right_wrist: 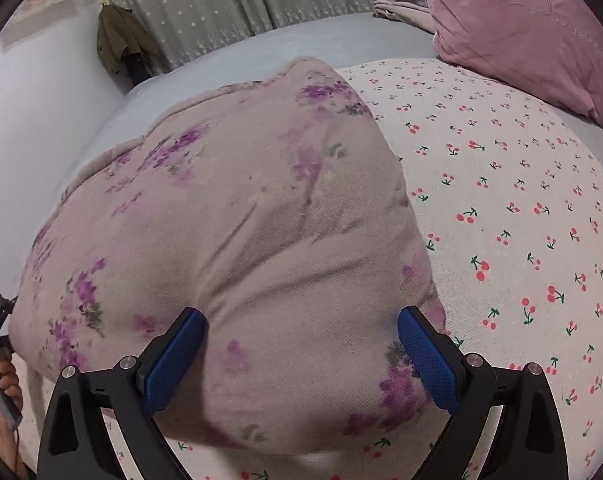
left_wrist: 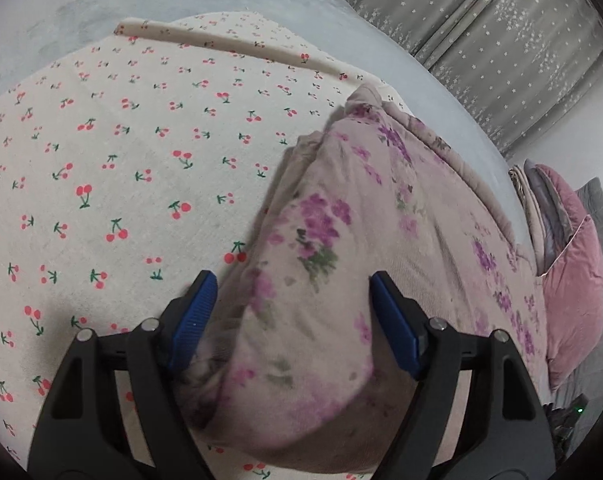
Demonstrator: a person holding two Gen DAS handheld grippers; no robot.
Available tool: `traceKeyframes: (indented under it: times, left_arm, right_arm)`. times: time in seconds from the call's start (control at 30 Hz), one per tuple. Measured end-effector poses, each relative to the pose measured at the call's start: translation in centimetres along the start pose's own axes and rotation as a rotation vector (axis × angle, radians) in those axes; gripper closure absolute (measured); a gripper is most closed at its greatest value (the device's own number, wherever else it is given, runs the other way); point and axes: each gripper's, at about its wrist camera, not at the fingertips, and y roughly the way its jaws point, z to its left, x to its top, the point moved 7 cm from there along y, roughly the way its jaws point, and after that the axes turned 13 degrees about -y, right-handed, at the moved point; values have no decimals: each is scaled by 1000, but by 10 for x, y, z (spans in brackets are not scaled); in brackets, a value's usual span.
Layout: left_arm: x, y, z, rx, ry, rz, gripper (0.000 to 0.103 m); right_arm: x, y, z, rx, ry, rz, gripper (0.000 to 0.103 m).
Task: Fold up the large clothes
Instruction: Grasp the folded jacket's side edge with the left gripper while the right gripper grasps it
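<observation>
A thick beige quilt with purple flowers [left_wrist: 341,240] lies folded in a bulky pile on a cream cherry-print sheet [left_wrist: 121,160]. My left gripper [left_wrist: 293,284] is open, its blue pads [left_wrist: 193,320] standing either side of the quilt's near corner. In the right wrist view the same quilt [right_wrist: 241,220] fills the middle, on the cherry sheet [right_wrist: 521,220]. My right gripper [right_wrist: 301,320] is open too, its blue pads [right_wrist: 429,360] straddling the quilt's near edge without pinching it.
A pink velvet pillow [right_wrist: 521,28] and folded bedding [left_wrist: 541,200] lie at the bed's head. A pale blue bedsheet [left_wrist: 381,40] borders the cherry sheet. Star-print curtains [left_wrist: 501,32] hang behind. An olive garment [right_wrist: 117,40] hangs by the wall. A hand [right_wrist: 1,380] shows at lower left.
</observation>
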Motion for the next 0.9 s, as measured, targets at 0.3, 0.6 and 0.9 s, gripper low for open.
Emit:
traceKeyframes:
  times: [0.3,0.6,0.9]
  left_arm:
    - [15,-14,13,-105,-106,105,23]
    - [-4,1,12,-151,-143,215,17]
    - [-11,12,2,-119,-88,208,6]
  right_arm:
    - [-5,-33,-50,73,184,-55,4]
    - [-31,4,-78,422,571,-20,4]
    - [-9,21,-39,391,500,-26,2]
